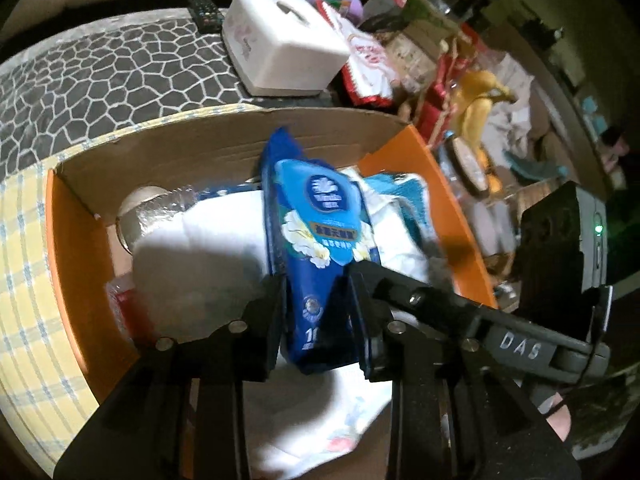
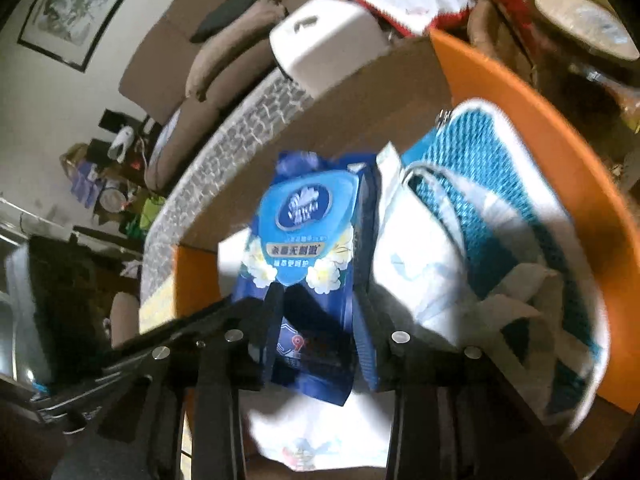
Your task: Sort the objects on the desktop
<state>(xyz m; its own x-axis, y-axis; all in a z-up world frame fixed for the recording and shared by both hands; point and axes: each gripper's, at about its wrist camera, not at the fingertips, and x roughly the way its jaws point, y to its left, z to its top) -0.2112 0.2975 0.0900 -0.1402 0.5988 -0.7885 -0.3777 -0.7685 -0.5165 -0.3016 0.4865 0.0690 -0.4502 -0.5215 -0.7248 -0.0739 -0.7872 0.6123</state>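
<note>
An orange cardboard box [image 1: 452,200] sits on the table, holding white cloth [image 1: 208,248] and a teal mesh pouch [image 2: 480,184]. Above these, inside the box, a blue wet-wipes pack [image 1: 316,240] stands nearly upright. Both tongs clamp its lower end: the left gripper [image 1: 316,304] and the right gripper [image 2: 316,320] each have a finger pressed to either side.

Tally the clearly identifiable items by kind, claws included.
wipes pack: 1
mesh bag: 1
tissue box: 1
remote: 1
cardboard box: 1
claws: 2 (left claw, right claw), both on the wipes pack
Total: 7
</note>
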